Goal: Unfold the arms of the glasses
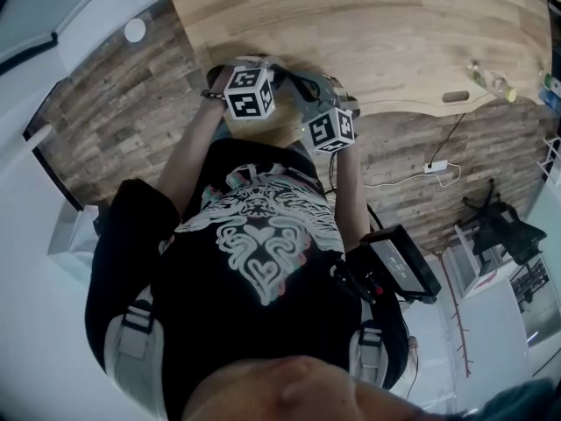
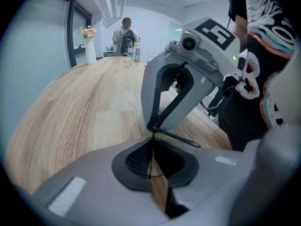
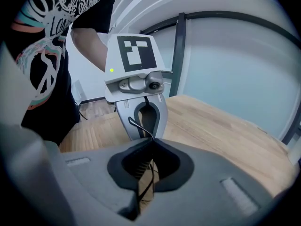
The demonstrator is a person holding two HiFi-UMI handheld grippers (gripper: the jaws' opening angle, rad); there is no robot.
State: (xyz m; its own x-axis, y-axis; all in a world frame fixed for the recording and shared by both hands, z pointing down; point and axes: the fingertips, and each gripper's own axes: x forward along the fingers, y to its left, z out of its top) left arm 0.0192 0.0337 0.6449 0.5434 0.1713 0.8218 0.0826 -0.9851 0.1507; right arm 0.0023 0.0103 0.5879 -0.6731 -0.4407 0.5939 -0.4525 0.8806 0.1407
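Pale wooden tabletop (image 2: 84, 112) underneath, and right at the middle the left gripper (image 2: 151, 141) has its jaws pressed together on the thin dark wire-framed glasses (image 2: 176, 138); one slim arm sticks out sideways past the tips. Opposite, the right gripper (image 3: 151, 143) is nose to nose with it, jaws also clamped on the frame, a fine curved wire rising just beyond them. The glasses hang between the two grippers, just above the table's near edge. Each marker cube faces the other camera. Further out, a white vase of flowers (image 2: 89, 51) and bottles (image 2: 135, 53) stand at the far end.
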